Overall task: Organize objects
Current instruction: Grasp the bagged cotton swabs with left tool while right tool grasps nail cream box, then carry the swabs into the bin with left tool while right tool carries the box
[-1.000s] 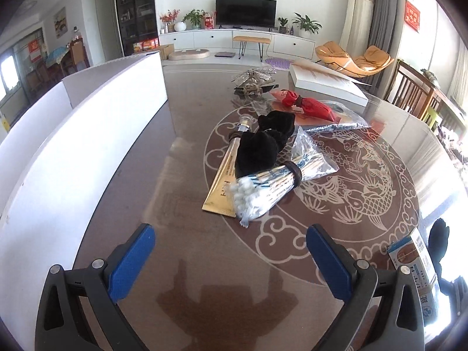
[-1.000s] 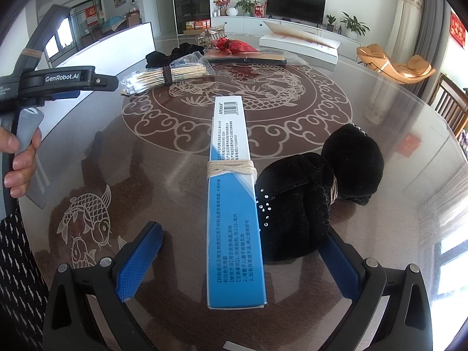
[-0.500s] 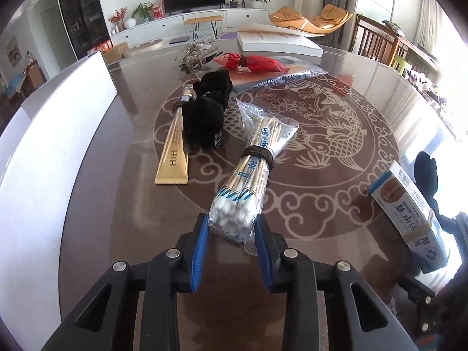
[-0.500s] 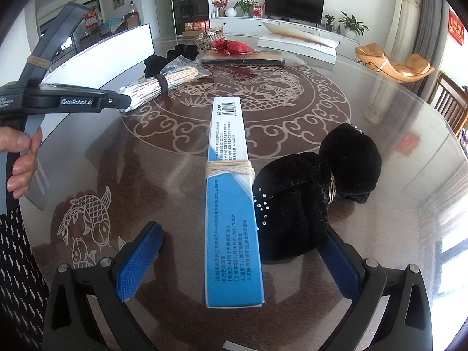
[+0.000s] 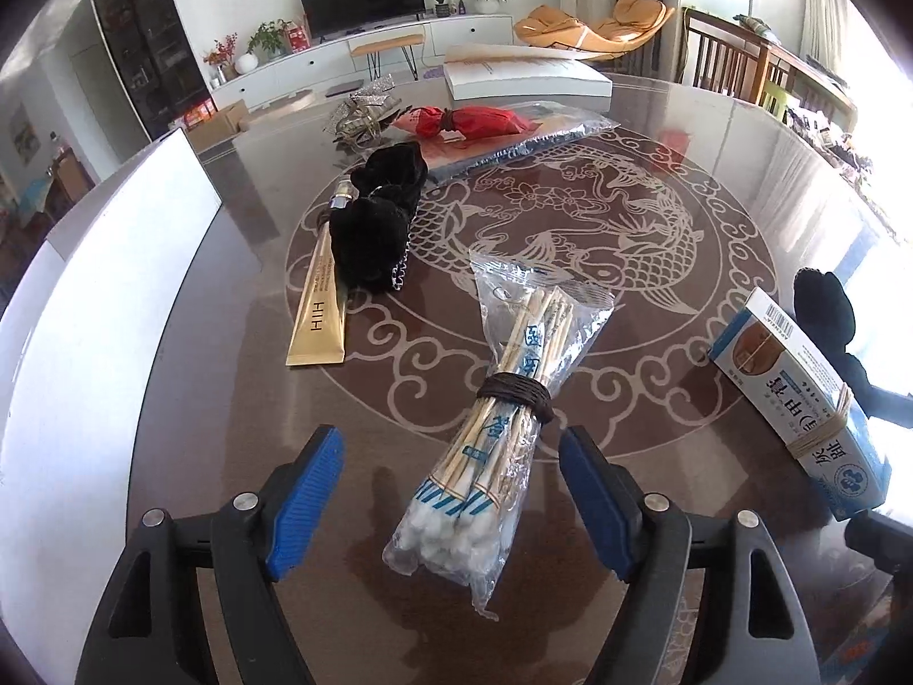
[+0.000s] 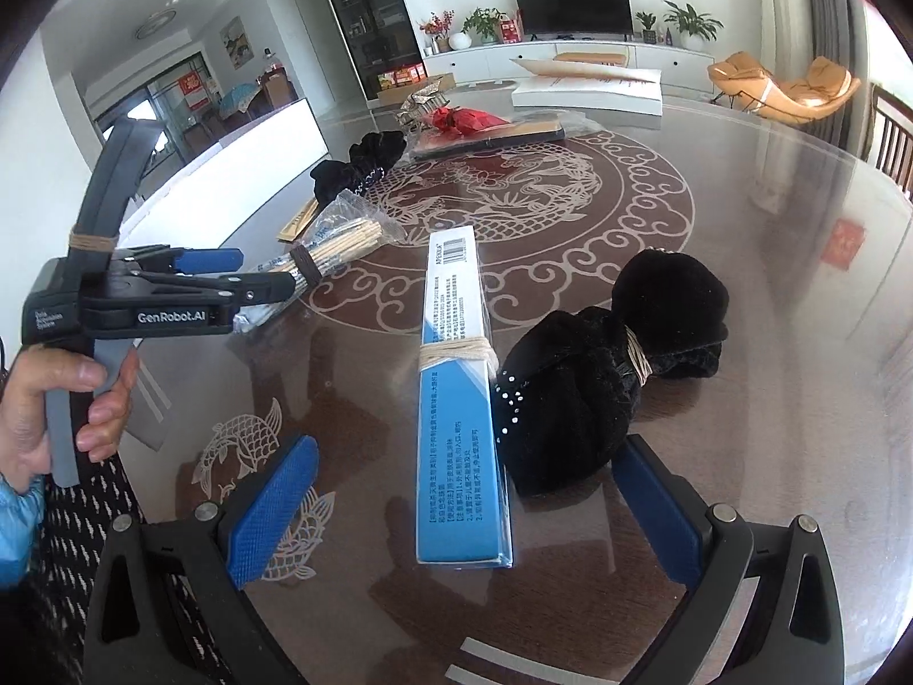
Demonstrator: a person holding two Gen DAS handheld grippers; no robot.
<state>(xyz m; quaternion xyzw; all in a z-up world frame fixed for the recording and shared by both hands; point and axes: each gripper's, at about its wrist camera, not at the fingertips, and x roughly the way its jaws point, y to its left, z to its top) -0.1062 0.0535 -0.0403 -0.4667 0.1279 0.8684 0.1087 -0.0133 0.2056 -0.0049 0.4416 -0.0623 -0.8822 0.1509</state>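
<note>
Your left gripper (image 5: 451, 499) has its blue ribbed pads spread wide, and the cotton swab bundle (image 5: 502, 416) lies on the table between them, touching neither pad. It's a crinkly clear plastic sleeve of thin wooden sticks, fluffy white tips toward you at 6 o'clock, cinched at the waist by a dark wound cord. The glossy glass table (image 5: 228, 399) under it carries a pale carved fish-and-cloud pattern on brown.

At 10 o'clock from the swabs sits a flat gold tube (image 5: 319, 308) with a silver cap, and a black velvety pouch (image 5: 379, 228) with a small chain leans against it. Farther off at 12 o'clock there's a red tied wrap (image 5: 476, 121) on a flat plastic packet.

Your right gripper (image 6: 462, 514) is also spread open, pads either side of the long blue-and-white carton (image 6: 459, 394), clear of it. The carton is a slim rectangular box, barcode end pointing to 12 o'clock, bound mid-length with pale twine. Just beside it at 2 o'clock is a second black velvet bundle (image 6: 616, 377), soft and lumpy, tied with straw-coloured string, with tiny studs on it.
</note>
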